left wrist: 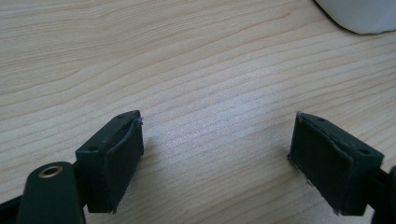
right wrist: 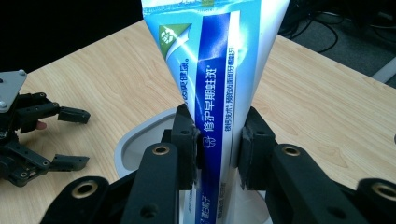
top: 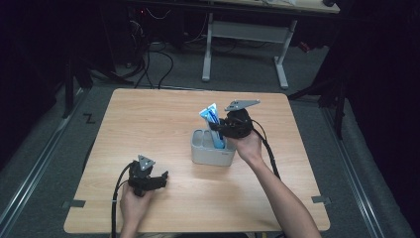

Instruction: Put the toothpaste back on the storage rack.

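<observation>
Right gripper view: toothpaste tube pinched upright over the grey holder

Right gripper has its jaws clamped on the tube's mid-body (soft, light and a bit slick, so I'd grip the flat faces gently). Left gripper rests on the table, jaws apart and holding nothing.

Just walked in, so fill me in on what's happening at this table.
A person holds a gripper in each hand at a wooden table. The right gripper is shut on a blue toothpaste tube standing upright in a grey holder. The left gripper rests open over bare wood, apart from the holder, holding nothing.
</observation>
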`<state>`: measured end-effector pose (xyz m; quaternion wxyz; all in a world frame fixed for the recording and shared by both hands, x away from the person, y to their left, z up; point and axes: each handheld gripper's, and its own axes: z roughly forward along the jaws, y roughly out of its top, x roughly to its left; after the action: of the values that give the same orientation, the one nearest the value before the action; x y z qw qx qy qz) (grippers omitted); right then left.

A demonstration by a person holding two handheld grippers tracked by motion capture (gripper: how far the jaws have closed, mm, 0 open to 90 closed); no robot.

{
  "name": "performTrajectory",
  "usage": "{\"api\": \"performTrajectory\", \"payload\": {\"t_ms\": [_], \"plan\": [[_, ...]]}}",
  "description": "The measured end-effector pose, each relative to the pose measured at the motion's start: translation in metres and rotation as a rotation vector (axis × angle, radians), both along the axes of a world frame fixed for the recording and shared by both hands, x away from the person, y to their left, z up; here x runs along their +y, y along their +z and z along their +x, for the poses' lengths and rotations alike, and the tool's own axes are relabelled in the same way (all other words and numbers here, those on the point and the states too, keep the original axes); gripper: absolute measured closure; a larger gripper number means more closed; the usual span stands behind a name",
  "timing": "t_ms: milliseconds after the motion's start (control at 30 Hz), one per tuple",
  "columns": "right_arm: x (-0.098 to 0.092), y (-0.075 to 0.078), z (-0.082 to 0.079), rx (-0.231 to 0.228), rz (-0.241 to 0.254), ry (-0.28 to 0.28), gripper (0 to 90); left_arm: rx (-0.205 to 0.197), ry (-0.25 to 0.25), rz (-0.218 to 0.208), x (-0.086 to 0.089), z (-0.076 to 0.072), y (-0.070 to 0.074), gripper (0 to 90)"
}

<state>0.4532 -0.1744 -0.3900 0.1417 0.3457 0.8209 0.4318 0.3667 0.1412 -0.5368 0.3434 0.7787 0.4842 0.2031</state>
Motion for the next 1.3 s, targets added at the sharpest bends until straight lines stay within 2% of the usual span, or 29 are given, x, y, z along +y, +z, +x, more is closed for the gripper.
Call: {"api": "performTrajectory", "payload": {"t_ms": [233,433,600,700,1300], "plan": [[0.001,0.001,-0.004,-0.016,-0.005,0.007,71.6,0.0,0.0,0.0,0.0,0.0,0.0,17.9],[-0.001,0.0,-0.004,-0.009,0.007,0.003,71.6,0.0,0.0,0.0,0.0,0.0,0.0,17.9],[-0.001,0.004,-0.008,-0.035,0.007,0.008,71.6,0.0,0.0,0.0,0.0,0.0,0.0,17.9],[-0.002,0.004,-0.008,-0.036,0.01,0.007,71.5,0.0,0.0,0.0,0.0,0.0,0.0,17.9],[0.003,-0.012,-0.006,0.005,-0.035,0.015,71.4,0.0,0.0,0.0,0.0,0.0,0.0,17.9]]}}
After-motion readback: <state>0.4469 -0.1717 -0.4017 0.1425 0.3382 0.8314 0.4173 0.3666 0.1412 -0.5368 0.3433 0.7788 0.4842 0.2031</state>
